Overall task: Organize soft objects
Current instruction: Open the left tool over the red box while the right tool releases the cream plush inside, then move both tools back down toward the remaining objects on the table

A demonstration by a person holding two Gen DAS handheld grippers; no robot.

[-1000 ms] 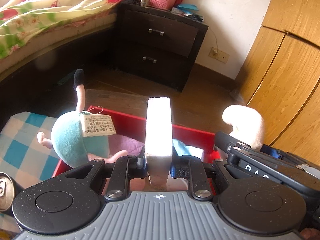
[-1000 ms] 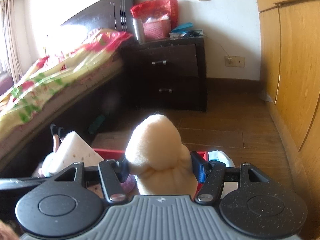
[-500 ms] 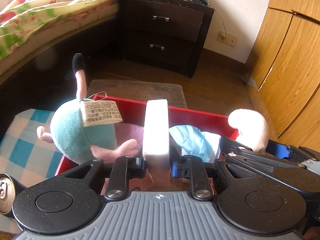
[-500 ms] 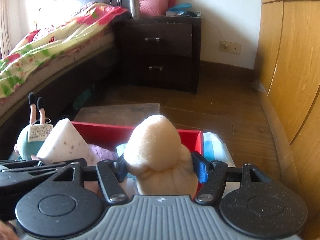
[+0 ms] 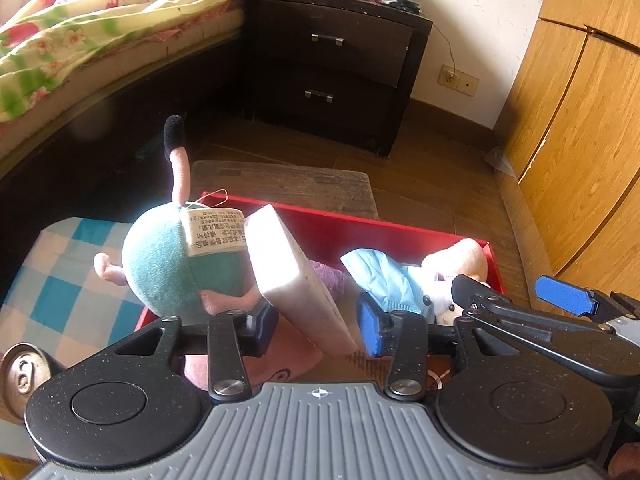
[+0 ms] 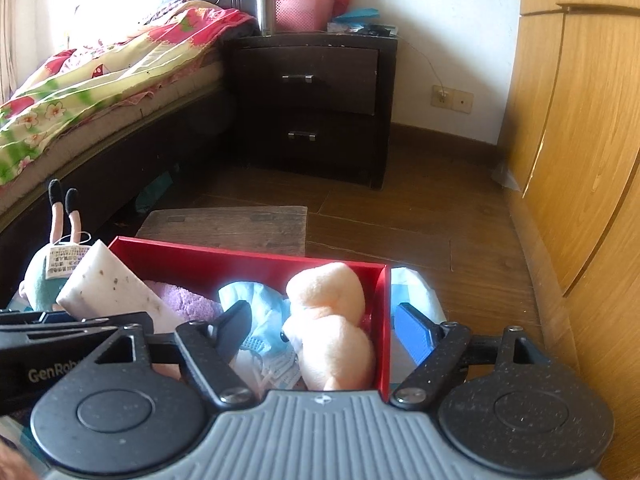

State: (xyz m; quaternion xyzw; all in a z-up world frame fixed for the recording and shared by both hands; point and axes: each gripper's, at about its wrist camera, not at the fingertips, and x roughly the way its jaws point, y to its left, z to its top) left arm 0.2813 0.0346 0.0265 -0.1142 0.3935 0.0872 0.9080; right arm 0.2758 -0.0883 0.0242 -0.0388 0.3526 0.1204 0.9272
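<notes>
we're over the red box (image 5: 400, 236) now with both tools, and our left gripper (image 5: 318, 326) has its jaws spread apart, gripping nothing. the white sponge (image 5: 294, 276) sits between the two fingers, tilted, its lower end down near the blue pad, its upper end leaning against the teal plush toy (image 5: 160, 264). whether the sponge touches either pad, we cannot tell from here. that teal plush toy is head-down at the left end of the box, paper tag (image 5: 214, 230) facing us, one pink leg with a black foot sticking straight up. a purple fuzzy cloth (image 5: 330, 278) peeks out behind the sponge, and a light blue face mask (image 5: 378, 274) lies crumpled in the middle of the box.

over to our right gripper (image 6: 324, 332): jaws wide open as well, holding nothing. the peach plush toy (image 6: 330, 320) lies inside the box, tucked against the right wall (image 6: 382, 320), resting partly on the face mask. the gripper's blue-padded finger sits outside that wall, the dark finger inside the box.

round the edges: a blue-and-white checked cloth (image 5: 60, 280) lies under the box on the left, a drink can (image 5: 20, 376) stands at the near left corner, a grey mat (image 5: 288, 184) lies on the wooden floor beyond the box, and the dark nightstand (image 6: 312, 108) stands beside the bed (image 6: 100, 80).
</notes>
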